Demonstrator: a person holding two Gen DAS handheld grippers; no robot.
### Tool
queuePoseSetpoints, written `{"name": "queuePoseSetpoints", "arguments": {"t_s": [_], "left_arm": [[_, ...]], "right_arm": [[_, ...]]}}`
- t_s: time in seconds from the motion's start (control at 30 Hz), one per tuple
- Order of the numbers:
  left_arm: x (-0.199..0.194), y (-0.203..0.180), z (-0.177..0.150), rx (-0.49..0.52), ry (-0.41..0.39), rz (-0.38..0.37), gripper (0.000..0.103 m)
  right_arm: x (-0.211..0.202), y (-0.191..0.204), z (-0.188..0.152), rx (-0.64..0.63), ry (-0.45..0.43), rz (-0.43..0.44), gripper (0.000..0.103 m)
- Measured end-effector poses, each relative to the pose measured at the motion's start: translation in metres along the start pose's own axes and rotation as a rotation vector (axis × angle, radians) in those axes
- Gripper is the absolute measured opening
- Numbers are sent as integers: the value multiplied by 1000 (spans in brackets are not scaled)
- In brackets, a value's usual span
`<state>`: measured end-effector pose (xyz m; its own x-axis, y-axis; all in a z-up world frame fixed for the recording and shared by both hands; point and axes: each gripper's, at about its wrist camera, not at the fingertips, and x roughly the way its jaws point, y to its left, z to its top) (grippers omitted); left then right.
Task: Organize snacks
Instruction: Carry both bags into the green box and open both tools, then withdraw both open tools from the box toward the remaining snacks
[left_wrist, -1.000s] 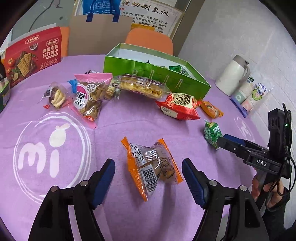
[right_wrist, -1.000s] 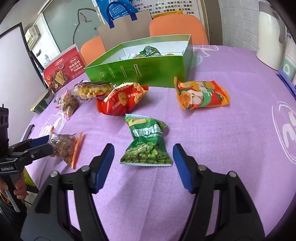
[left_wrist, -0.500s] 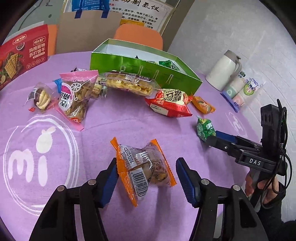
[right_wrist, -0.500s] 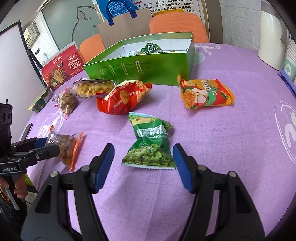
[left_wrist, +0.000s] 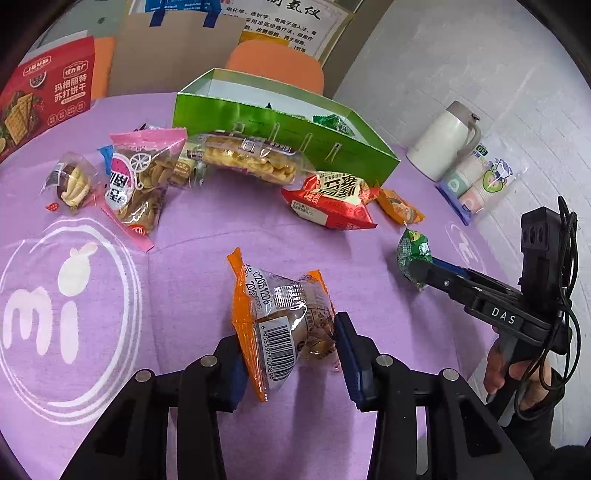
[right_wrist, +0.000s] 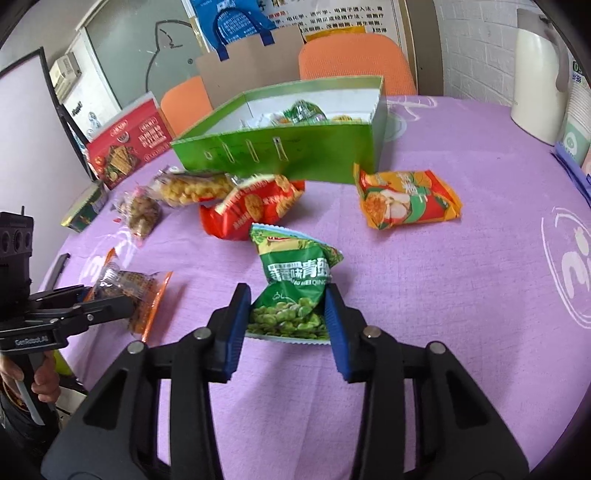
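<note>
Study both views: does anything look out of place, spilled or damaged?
Nothing spilled or torn. Several packets lie scattered on the purple tablecloth outside the green box; the red packet leans against it.

Surface (left_wrist: 192, 229) covering: purple woven cloth, matt, fine-textured, with white print. Packet between the left hand-held gripper (left_wrist: 290, 363) pads: clear glossy plastic film, crinkled, orange edges. Packet between the right hand-held gripper (right_wrist: 286, 319) pads: green glossy printed film. Gripper frames: matt black plastic with bright metal pins; pads (right_wrist: 334, 328) blue, ribbed. Beyond both, green box (left_wrist: 280, 140): smooth card, slight sheen.
</note>
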<state>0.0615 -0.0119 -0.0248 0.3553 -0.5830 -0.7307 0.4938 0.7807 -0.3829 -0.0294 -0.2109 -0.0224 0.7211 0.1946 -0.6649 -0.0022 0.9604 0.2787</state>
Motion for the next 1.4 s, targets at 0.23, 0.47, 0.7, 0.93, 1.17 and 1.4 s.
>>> {"name": "queuePoseSetpoints", "arguments": {"t_s": [0.23, 0.47, 0.7, 0.93, 1.17, 1.4], "left_arm": [[-39, -25, 39, 72, -122, -16, 42], [-50, -44, 108, 111, -216, -3, 42], [-12, -43, 171, 86, -202, 30, 42], [42, -34, 217, 76, -161, 82, 42], [88, -20, 234, 66, -105, 93, 43], [83, -10, 220, 50, -192, 146, 96]], "right_arm": [[-22, 8, 39, -24, -96, 28, 42], [-12, 9, 82, -59, -136, -1, 42], [20, -12, 123, -31, -148, -40, 42], [60, -35, 150, 2, -138, -49, 42], [98, -45, 153, -24, -79, -76, 55], [76, -36, 141, -84, -156, -86, 100]]}}
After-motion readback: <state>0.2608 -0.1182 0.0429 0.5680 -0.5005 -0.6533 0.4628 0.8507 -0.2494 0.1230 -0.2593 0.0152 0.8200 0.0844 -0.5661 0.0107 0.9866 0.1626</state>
